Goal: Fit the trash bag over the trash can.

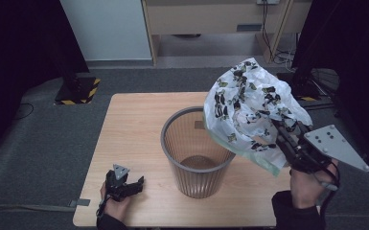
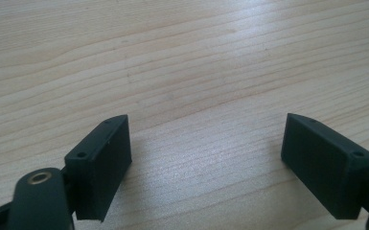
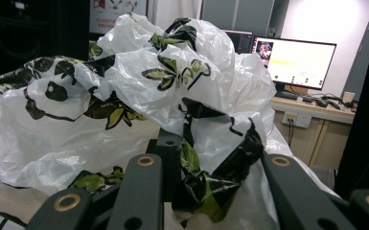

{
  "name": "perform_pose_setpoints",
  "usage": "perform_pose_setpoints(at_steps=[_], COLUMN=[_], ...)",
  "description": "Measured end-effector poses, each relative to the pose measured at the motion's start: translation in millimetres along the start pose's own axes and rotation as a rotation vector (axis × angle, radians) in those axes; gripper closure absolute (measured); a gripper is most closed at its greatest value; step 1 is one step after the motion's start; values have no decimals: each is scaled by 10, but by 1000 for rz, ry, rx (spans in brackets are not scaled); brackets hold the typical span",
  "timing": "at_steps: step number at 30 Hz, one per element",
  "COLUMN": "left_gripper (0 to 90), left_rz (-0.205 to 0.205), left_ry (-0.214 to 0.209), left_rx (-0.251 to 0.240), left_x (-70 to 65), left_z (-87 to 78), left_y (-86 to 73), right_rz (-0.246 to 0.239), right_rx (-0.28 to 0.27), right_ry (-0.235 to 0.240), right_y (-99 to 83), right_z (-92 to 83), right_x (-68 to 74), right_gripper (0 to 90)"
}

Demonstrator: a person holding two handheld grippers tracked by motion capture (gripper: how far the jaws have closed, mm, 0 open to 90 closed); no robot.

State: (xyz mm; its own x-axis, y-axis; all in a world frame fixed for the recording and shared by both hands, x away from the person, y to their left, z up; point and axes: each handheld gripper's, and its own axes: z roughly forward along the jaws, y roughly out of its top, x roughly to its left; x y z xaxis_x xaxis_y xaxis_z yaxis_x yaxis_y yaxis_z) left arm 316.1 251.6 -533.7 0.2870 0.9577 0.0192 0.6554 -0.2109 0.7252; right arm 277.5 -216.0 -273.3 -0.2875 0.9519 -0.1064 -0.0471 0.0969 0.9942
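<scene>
A white plastic bag printed with black and green leaves hangs in the air, billowing over the right rim of a grey ribbed wastebasket that stands on the wooden table. My right gripper is shut on a bunched fold of the bag, lifted above the table's right side. In the right gripper view the crumpled bag fills the space ahead of the jaws. My left gripper rests low at the table's front left, open, with bare wood between its pads.
The wastebasket looks empty inside. Beyond the table lie grey carpet, a black stand base with yellow-black tape at the far left and a wooden desk at the back. A lit monitor stands behind the bag in the right gripper view.
</scene>
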Motion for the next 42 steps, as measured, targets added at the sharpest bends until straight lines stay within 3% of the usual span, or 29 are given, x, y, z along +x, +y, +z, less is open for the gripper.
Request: perform_pose_setpoints(at_steps=[9, 24, 35, 42], left_gripper=[170, 169, 169, 170], left_rz=[0, 0, -2, -2], left_ry=[0, 0, -1, -2], left_rx=[0, -1, 0, 0], left_x=[0, 1, 1, 2], left_z=[0, 1, 1, 1], left_y=[0, 0, 0, 0], right_rz=[23, 36, 25, 1], right_rx=[-18, 12, 41, 81], right_ry=[11, 111, 163, 189], right_y=[-50, -104, -129, -147], right_z=[-38, 113, 222, 249], right_x=[296, 805, 1029, 1101], right_gripper=[704, 695, 687, 619])
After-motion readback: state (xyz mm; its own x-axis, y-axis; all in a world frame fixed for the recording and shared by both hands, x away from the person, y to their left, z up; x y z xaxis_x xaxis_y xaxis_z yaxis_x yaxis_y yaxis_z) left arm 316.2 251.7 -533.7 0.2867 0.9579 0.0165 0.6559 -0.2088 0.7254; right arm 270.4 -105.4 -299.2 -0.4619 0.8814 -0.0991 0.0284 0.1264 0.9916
